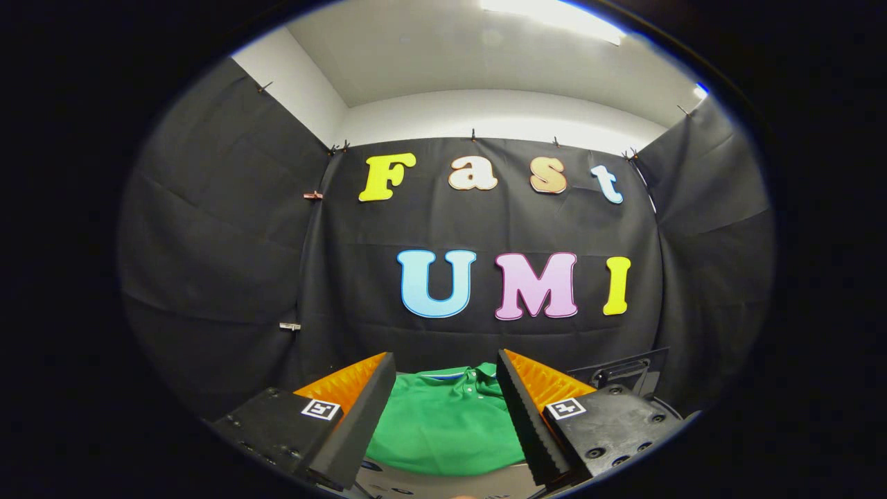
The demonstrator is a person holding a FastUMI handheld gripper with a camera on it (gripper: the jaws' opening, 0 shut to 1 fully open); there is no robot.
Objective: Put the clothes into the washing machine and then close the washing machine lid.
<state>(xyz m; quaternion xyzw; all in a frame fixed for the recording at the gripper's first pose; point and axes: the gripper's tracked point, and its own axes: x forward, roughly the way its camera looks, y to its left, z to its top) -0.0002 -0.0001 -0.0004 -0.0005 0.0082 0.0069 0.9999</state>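
A green polo shirt [447, 419] with a white-trimmed collar lies flat on the table, seen through the gap between my two fingers and a little beyond them. My gripper [443, 364] is open, held above the shirt, with nothing between its orange-and-black fingers [360, 402]. To the right, beyond the right finger, stands a dark raised panel with a handle recess, the washing machine's lid [620, 371]. The machine's body is hidden behind the right finger.
Black cloth walls close the booth at the back and on both sides. A strip of pale tabletop [429, 482] shows below the shirt, near the fingers' bases.
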